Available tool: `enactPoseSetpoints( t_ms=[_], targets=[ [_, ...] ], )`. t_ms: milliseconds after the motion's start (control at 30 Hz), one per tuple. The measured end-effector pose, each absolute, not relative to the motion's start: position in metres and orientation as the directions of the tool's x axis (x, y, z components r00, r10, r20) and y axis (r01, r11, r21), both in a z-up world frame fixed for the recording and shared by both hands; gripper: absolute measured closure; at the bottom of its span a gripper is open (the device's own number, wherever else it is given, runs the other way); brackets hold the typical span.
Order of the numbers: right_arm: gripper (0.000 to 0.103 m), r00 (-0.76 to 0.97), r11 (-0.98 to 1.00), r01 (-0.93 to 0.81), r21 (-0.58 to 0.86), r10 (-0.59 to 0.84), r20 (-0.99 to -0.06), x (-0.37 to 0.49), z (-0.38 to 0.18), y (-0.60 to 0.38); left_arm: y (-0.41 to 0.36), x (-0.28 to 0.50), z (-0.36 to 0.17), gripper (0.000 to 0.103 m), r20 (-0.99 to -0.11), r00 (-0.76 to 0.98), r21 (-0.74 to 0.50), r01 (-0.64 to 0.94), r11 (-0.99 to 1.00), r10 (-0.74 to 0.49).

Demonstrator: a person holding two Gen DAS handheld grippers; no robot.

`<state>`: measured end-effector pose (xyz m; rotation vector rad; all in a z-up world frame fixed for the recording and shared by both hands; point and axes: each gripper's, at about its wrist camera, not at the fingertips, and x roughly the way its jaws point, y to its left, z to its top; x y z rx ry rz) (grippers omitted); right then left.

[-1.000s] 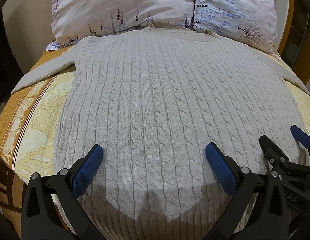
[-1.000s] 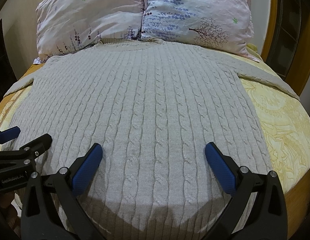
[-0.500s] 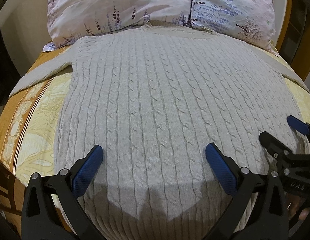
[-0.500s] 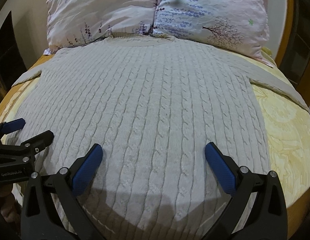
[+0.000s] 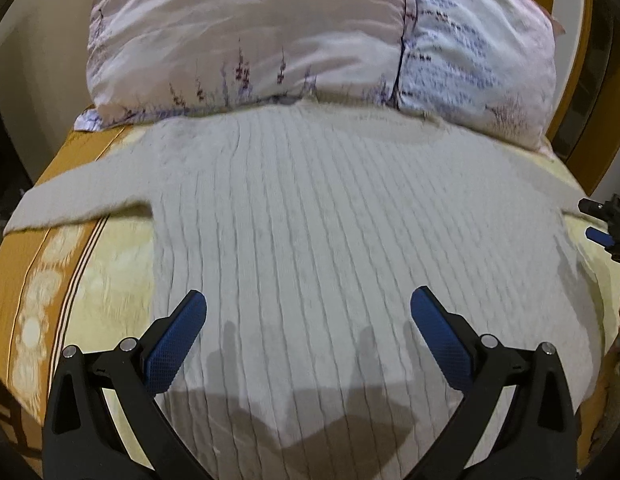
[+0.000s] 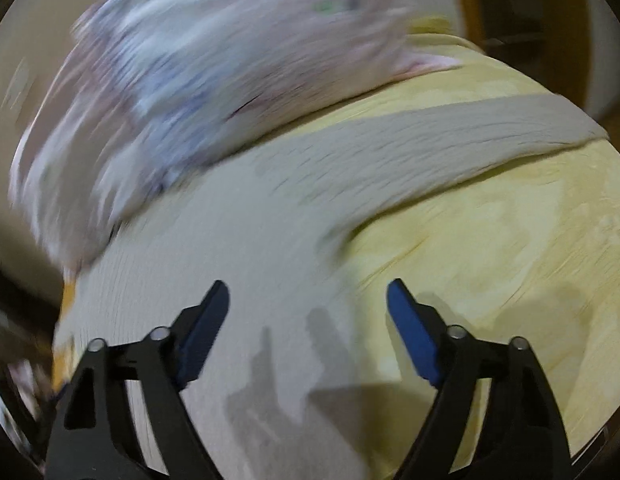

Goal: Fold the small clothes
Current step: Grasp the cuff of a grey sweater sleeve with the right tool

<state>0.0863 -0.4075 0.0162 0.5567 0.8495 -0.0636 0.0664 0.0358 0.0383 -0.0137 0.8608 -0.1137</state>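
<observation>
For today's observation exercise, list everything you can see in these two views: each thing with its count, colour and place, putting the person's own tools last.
sweater: one, pale grey cable knit, spread flat on the bed, sleeves out to both sides.
pillows: two, pink and white floral, side by side at the head of the bed, above the sweater's collar.
bedspread: one, yellow with an orange patterned border, under the sweater.
bed frame: one, wooden, behind the pillows.
left claw: one, black with blue pads, open above the sweater's lower body.
right claw: one, black with blue pads, closing on nothing, over the sweater's side edge.

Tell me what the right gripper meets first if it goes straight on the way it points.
Probably the sweater's side edge on the yellow bedspread, below the right gripper; blur obscures depth.
</observation>
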Motion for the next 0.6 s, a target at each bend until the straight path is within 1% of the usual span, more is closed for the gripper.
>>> enactPoseSetpoints(
  t_ms=[100,167,233,367,433,467,500,600],
  targets=[
    [0.036,0.658,0.792,0.41,0.453,0.087,-0.748,0.104,0.009,-0.456,0.036,0.083,0.04,0.001,-0.764,0.637,-0.056,0.092,0.994,-0.102],
    [0.04,0.646,0.745,0.466,0.477,0.082,-0.759,0.112,0.002,-0.479,0.035,0.095,0.039,0.001,-0.774,0.626,-0.048,0.089,0.995,-0.094],
    [0.046,0.629,0.686,0.529,0.499,0.078,-0.774,0.116,-0.008,-0.499,0.034,0.101,0.038,0.001,-0.778,0.62,-0.058,0.097,0.994,-0.106],
    [0.053,0.633,0.634,0.574,0.518,0.058,-0.772,0.119,-0.018,-0.521,0.029,0.113,0.037,0.001,-0.769,0.617,-0.099,0.141,0.985,-0.166],
    [0.062,0.648,0.605,0.589,0.537,0.045,-0.761,0.118,-0.023,-0.532,0.025,0.118,0.038,0.001,-0.771,0.616,-0.087,0.152,0.985,-0.163],
    [0.063,0.653,0.594,0.594,0.543,0.038,-0.756,0.118,-0.024,-0.538,0.023,0.121,0.039,0.001,-0.772,0.616,-0.078,0.156,0.985,-0.159],
    [0.067,0.657,0.586,0.598,0.547,0.033,-0.754,0.119,-0.025,-0.544,0.02,0.125,0.039,0.001,-0.773,0.615,-0.068,0.162,0.984,-0.155],
    [0.073,0.664,0.56,0.619,0.551,0.002,-0.748,0.12,-0.027,-0.56,0.015,0.134,0.04,0.001,-0.772,0.614,-0.067,0.183,0.981,-0.167]
  ],
)
